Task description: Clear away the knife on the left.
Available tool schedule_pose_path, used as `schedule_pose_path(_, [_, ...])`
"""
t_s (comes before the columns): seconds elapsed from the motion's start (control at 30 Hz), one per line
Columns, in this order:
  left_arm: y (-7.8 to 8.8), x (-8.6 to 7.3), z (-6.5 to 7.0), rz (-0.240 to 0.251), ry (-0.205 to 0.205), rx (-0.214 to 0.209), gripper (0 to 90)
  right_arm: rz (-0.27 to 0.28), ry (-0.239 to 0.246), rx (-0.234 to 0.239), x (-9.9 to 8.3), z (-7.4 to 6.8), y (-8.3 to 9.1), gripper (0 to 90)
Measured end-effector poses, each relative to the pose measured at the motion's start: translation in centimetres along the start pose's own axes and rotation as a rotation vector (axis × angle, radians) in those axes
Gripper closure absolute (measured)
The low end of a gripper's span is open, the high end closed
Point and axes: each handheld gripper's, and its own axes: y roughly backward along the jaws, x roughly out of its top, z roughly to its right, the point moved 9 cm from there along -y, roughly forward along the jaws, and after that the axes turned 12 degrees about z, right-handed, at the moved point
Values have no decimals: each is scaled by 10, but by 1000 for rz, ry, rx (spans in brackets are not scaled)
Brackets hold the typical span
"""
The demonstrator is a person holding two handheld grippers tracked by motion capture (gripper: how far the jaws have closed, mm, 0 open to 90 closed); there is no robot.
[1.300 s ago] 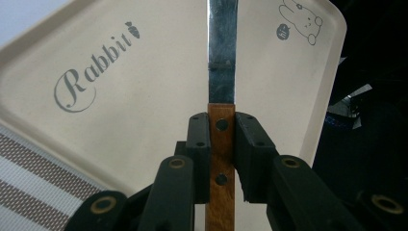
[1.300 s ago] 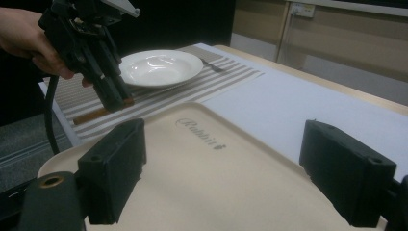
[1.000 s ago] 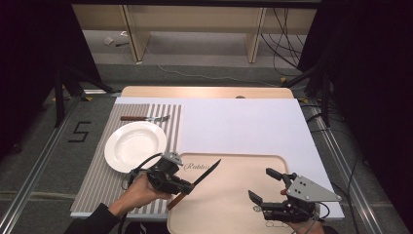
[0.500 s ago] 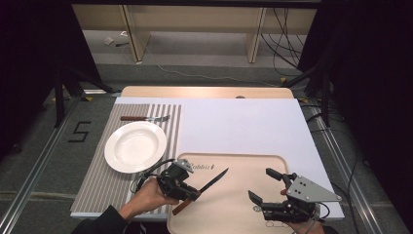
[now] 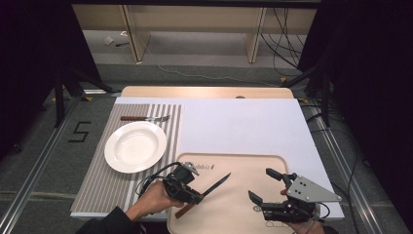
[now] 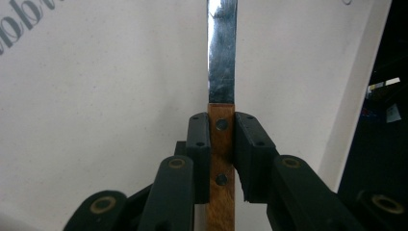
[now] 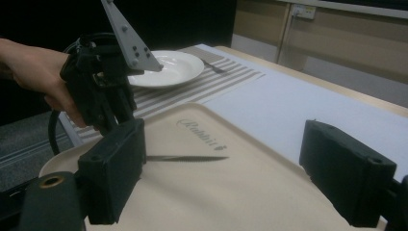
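Observation:
A knife with a brown wooden handle [image 6: 222, 126] and a steel blade [image 5: 217, 183] hangs just over the beige tray [image 5: 234, 159]. My left gripper [image 5: 194, 196] is shut on the handle, and the blade points right and away across the tray's left half. In the left gripper view both pads clamp the handle below the blade [image 6: 222, 57]. My right gripper [image 5: 259, 184] stands open over the tray's right half with nothing between its fingers. The right gripper view shows the blade [image 7: 187, 158] low over the tray, with the left gripper [image 7: 103, 98] behind it.
A white plate [image 5: 135, 146] rests on a striped placemat [image 5: 97, 187] left of the tray. A fork [image 5: 146, 118] lies on the mat beyond the plate. A white sheet [image 5: 238, 124] covers the table behind the tray. The floor drops off beyond the table edges.
My left gripper has carried the knife a little to the right over the tray, and the blade has swung lower and more to the right. The right gripper has stayed still.

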Motion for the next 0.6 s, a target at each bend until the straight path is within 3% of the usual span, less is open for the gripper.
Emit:
schedule_pose_path(0.2, [-5,-4,-4,-20,14,20,770,-1,1,1,0,0,0,175])
schedule_pose_path(0.3, [-8,-9,-7,-49,-15,55,769,-2,-1,0,0,0,0,175])
schedule_pose_path(0.43, [-9,-8,-5,-38,-16,54,766,-1,1,1,0,0,0,175])
schedule_pose_path(0.5, [-9,-9,-5,-40,-38,50,759,-1,2,1,0,0,0,175])
schedule_pose_path(0.6, [-8,-8,-3,-30,-56,48,670,-1,3,3,0,-1,0,175])
